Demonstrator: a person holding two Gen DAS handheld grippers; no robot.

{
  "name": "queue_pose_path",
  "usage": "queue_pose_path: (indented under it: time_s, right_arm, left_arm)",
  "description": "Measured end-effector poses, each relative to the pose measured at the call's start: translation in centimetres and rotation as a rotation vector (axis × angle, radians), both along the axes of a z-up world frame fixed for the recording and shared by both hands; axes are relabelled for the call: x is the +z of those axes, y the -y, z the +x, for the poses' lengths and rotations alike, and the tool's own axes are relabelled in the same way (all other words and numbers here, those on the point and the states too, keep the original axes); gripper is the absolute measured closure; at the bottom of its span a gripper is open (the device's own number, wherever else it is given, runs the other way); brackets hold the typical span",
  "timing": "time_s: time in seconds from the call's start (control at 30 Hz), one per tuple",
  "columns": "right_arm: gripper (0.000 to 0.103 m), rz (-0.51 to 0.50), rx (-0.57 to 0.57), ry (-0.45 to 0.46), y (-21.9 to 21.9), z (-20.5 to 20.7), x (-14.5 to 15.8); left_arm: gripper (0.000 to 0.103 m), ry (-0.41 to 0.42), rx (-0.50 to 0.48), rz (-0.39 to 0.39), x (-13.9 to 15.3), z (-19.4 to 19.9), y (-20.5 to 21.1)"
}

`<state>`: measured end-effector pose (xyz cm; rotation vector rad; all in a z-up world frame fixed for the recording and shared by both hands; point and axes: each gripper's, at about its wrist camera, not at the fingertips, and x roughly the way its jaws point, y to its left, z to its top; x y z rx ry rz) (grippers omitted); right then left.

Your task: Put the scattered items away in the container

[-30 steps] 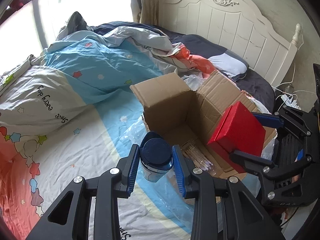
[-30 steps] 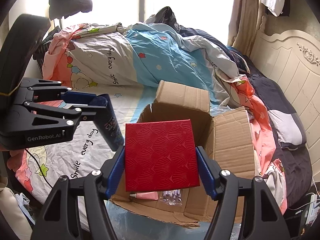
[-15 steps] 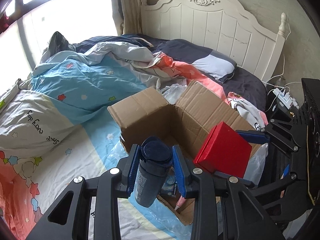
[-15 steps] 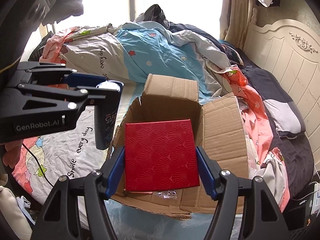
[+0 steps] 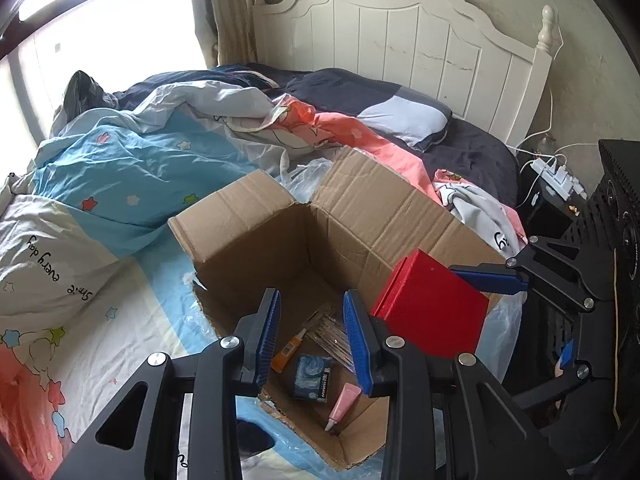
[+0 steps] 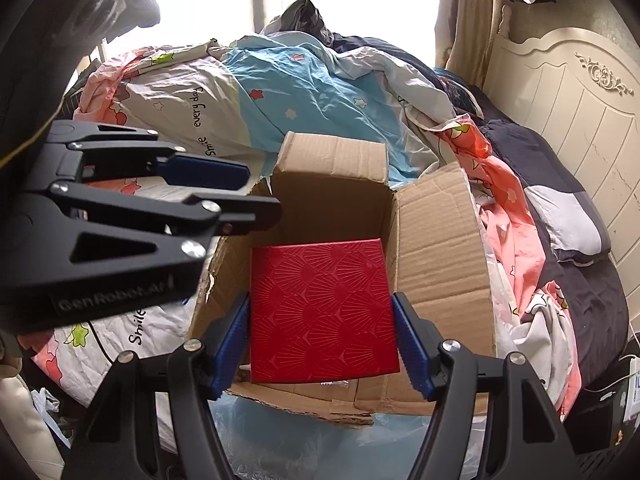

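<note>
– Cardboard box (image 5: 256,248): where is it sitting?
– It is sitting open on a bed, on a rumpled quilt (image 5: 120,184) printed with stars, its flaps standing up. A white headboard (image 5: 400,40) is rising behind it.
– What is lying inside?
– Four small things are lying on its floor: an orange tube (image 5: 289,350), a dark blue packet (image 5: 313,377), a pink tube (image 5: 342,406) and a clear bundle of thin sticks (image 5: 330,330).
– What is the left gripper (image 5: 311,304) doing?
– It is pointing down into the carton from the near edge. Its blue fingers (image 5: 266,332) are standing apart, and nothing is sitting between them.
– And the right gripper (image 6: 320,316)?
– It is clamping a red box (image 6: 320,272) by two opposite sides, both pads pressing against it. The red lid, embossed with a fan pattern, is facing the right wrist camera.
– Where is that red box hanging?
– It is hanging above the carton's opening, near the right-hand flap as the left wrist camera sees it, and it is not resting on the floor of the carton.
</note>
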<state>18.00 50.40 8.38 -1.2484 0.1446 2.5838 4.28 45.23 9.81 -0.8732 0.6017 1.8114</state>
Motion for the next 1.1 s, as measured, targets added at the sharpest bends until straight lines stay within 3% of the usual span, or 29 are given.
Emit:
queue_pose_path:
  time_s: [0.2, 0.37, 0.4, 0.47, 0.63, 0.87, 1.1]
  right_arm:
    - [0.038, -0.008, 0.006, 0.025, -0.4, 0.2, -1.0]
    - [0.039, -0.027, 0.001, 0.029, -0.6, 0.1, -1.6]
    - [0.039, -0.027, 0.005, 0.030, -0.5, 0.0, -1.6]
    - [0.039, -0.027, 0.018, 0.032, -0.1, -0.3, -1.8]
    - [0.039, -0.038, 0.034, 0.045, 0.6, -1.1, -2.6]
    - [0.039, -0.054, 0.054, 0.074, 1.7, -2.0, -4.2]
    - [0.039, -0.061, 0.064, 0.108, 2.1, -2.8, -5.6]
  left_arm:
    - [0.070, 0.019, -0.014, -0.021, -1.6, 0.8, -0.9]
    - [0.067, 0.009, 0.000, -0.017, -1.6, 0.2, 1.0]
    - [0.063, 0.009, 0.014, -0.018, -1.7, -0.3, 1.8]
    - [0.043, 0.003, 0.052, -0.026, -2.1, -1.2, 4.0]
    - [0.023, -0.031, 0.111, -0.088, -4.3, -2.6, 9.0]
    - [0.022, 0.026, 0.140, -0.164, -9.3, -3.6, 13.0]
    - [0.022, 0.047, 0.031, -0.186, -11.9, -3.2, 12.4]
